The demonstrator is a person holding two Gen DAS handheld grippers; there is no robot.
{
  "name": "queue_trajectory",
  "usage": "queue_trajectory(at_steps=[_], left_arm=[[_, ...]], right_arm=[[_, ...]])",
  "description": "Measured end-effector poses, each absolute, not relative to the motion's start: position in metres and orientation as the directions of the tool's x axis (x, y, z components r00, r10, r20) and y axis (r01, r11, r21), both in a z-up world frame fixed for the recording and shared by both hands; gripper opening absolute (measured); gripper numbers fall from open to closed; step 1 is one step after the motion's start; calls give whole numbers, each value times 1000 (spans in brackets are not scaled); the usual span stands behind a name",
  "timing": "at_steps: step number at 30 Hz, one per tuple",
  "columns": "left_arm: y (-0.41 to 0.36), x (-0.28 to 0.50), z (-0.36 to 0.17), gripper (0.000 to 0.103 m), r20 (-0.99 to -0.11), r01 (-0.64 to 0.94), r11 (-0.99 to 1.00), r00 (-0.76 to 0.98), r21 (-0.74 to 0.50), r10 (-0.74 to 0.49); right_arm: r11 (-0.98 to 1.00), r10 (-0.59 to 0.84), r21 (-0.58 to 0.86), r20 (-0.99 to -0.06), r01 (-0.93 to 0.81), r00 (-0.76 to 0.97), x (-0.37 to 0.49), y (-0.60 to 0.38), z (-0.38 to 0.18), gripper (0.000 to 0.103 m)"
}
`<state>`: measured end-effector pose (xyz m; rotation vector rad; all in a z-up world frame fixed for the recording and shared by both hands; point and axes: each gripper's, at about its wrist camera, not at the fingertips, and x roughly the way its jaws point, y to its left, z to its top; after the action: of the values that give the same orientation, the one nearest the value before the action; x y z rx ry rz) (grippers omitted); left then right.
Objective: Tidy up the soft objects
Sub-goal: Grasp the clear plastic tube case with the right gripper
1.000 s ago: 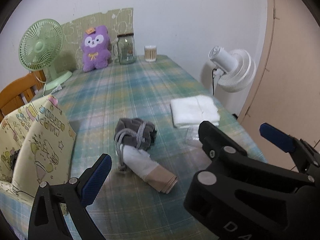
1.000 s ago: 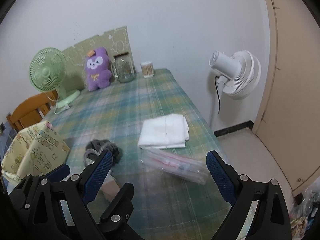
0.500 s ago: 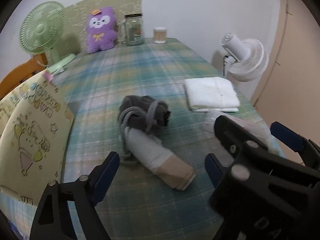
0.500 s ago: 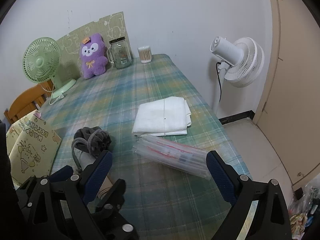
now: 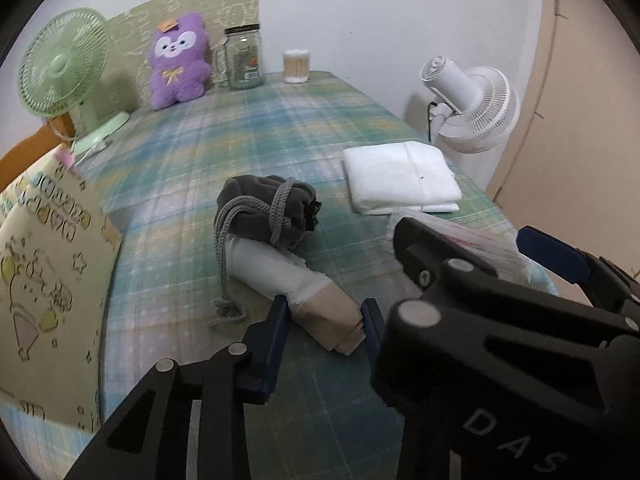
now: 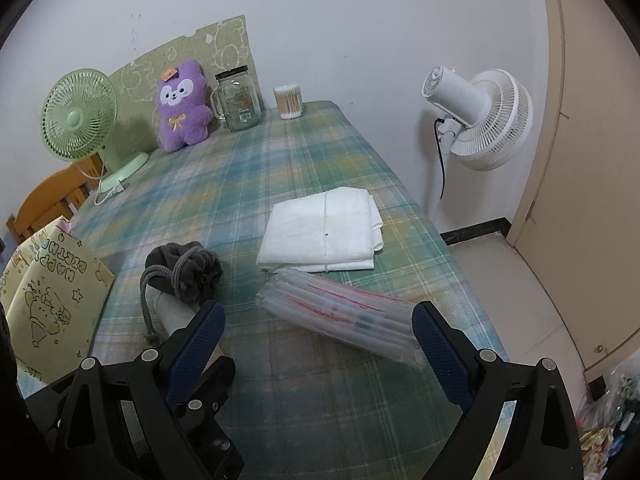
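A rolled cloth (image 5: 288, 276), white with a beige end, lies on the plaid tablecloth (image 5: 248, 132), its far end under a grey drawstring pouch (image 5: 268, 208). My left gripper (image 5: 324, 330) is closing, and its blue pads touch both sides of the beige end. My right gripper (image 6: 316, 332) stands wide open just above a clear plastic packet (image 6: 340, 312), without touching it. In the left wrist view the right gripper (image 5: 462, 232) covers most of that packet. A folded white towel (image 6: 320, 232) lies behind the packet.
At the back stand a purple plush (image 5: 178, 60), a glass jar (image 5: 242, 60), a tub of cotton swabs (image 5: 297, 66) and a green fan (image 5: 64, 64). A yellow paper gift bag (image 5: 44, 280) stands at the left. A white fan (image 6: 480, 116) is past the table's right edge.
The left jaws have gone from wide open to pinching the roll's beige end. Both grippers have sunk a little toward the table. The right jaws stay open.
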<state>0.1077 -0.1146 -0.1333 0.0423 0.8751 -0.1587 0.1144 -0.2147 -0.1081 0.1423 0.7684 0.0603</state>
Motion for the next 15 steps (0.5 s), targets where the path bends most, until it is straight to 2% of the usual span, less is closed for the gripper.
queue_trajectory(at_steps=[6,9,15], left_arm=[[-117,114,-133,35,-760,195,981,638,2,-125],[-116,117,-133,35,-760,206,978,638,10,-126],[-114,122,-134,35,-759,206,978,639,10,-127]], right_arm=[[990,104,138,-697,-9,710,124,-217,-112,96],[991,109,133,-708,-21,698,130,-215,-116,91],[995,102,87,-727,-56,679,139,-206,-124,89]])
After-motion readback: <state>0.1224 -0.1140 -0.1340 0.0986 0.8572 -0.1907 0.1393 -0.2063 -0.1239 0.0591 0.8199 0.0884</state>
